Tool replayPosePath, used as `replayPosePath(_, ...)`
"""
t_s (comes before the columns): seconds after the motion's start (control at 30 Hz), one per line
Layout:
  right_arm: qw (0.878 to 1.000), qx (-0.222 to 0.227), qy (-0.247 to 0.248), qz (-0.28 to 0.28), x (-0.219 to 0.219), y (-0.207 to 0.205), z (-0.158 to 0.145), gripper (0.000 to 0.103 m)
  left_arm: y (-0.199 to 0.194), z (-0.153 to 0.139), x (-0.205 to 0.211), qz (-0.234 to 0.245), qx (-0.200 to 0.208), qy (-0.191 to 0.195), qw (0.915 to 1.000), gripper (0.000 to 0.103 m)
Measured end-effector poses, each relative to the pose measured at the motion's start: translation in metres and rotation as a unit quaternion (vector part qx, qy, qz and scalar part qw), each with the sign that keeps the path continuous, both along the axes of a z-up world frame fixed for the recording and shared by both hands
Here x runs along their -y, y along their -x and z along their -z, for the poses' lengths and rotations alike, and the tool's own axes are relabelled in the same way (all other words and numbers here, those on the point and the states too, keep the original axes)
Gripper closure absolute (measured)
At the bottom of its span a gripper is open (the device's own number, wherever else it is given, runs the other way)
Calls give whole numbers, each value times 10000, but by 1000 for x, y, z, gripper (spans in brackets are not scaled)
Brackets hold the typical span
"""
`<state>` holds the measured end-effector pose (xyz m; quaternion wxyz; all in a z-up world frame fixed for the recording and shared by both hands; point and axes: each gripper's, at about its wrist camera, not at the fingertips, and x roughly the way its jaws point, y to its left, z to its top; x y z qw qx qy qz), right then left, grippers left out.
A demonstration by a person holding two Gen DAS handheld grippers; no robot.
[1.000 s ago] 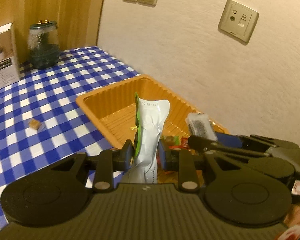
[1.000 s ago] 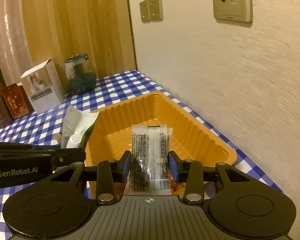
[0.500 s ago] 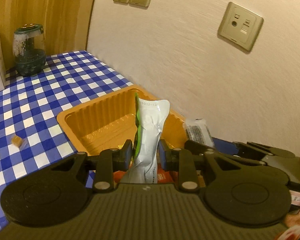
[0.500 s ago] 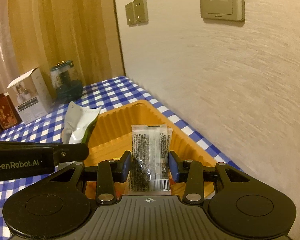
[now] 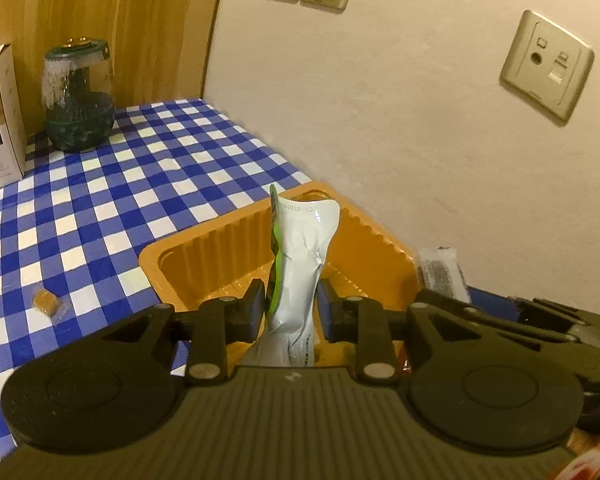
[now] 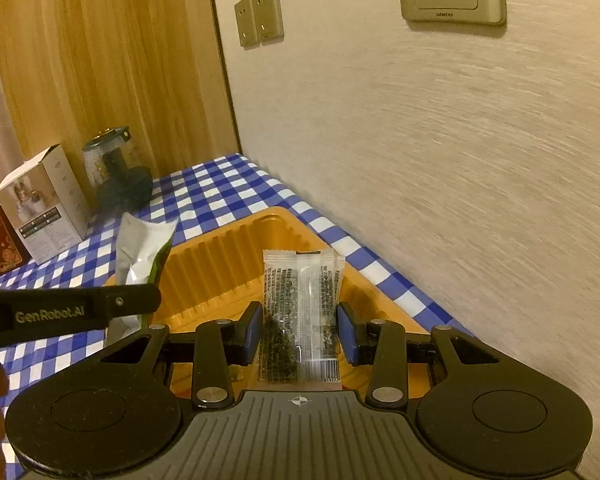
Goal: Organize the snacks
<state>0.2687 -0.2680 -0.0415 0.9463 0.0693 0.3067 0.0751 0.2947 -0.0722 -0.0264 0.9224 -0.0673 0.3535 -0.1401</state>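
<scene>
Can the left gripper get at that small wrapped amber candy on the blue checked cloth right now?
Probably not yet. The left gripper is shut on a white and green snack pouch, so its jaws are taken. The path looks free: the small wrapped amber candy lies alone on the blue checked cloth, left of the orange ribbed plastic tray.

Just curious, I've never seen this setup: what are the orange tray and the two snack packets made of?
Orange tray: thin moulded plastic, judging by its ribbed, glossy walls. White-and-green packet: probably foil-lined plastic film, creased and shiny. Clear packet: transparent plastic film, its dark contents showing through.
</scene>
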Motion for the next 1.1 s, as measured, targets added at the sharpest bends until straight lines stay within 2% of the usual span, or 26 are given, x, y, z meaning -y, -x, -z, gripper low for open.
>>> replayPosePath(0.2, 10000, -41, 9, -15, -1, 0, 2, 63, -6, 11, 3, 42, -47, -151, 9999, 78)
replayPosePath(0.43, 10000, -64, 31, -40, -4, 0, 2, 63, -10, 16, 3, 52, -46, -112, 9999, 79)
replayPosePath(0.77, 9998, -133, -78, -82, -4, -2, 4, 63, -3, 7, -18, -195, 29, -1, 9998, 78)
replayPosePath(1.1, 9990, -267, -288, -211, -11, -14, 8, 63, 8, 6, -19, -165, 7, -133, 9998, 78)
